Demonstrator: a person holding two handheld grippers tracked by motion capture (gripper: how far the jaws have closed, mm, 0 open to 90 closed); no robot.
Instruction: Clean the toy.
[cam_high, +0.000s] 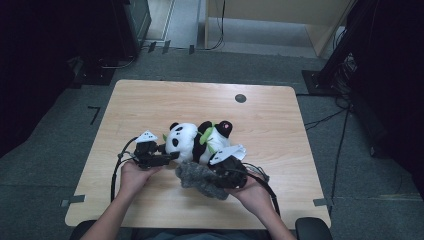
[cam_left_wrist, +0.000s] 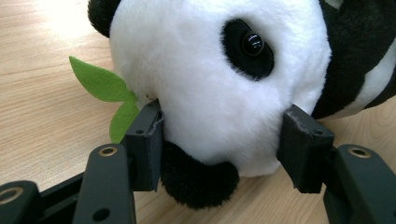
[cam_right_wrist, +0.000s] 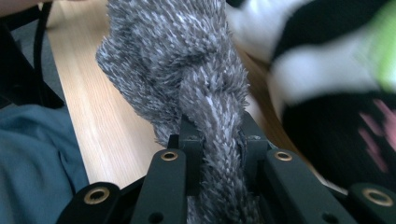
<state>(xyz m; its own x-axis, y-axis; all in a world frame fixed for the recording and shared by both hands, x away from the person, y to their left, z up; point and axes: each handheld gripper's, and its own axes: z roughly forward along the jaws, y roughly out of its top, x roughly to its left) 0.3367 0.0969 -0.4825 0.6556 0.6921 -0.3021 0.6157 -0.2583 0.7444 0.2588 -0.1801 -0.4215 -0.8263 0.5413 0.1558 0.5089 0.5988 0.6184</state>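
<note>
Panda (cam_high: 192, 140) lying lengthwise across table (cam_high: 150, 100) (head toward left gripper (cam_high: 167, 152)).

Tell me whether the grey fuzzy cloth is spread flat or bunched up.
Bunched up. The grey fuzzy cloth is gathered into a thick twisted fold pinched between the right gripper jaws, its rest a crumpled heap on the table.

Left tongs (cam_high: 167, 156) half-closed, right tongs (cam_high: 220, 170) clamped tight.

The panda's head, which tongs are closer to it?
Left. The left tongs squeeze the panda's head on both sides. The right tongs pinch the grey fuzzy cloth down by the panda's foot.
</note>
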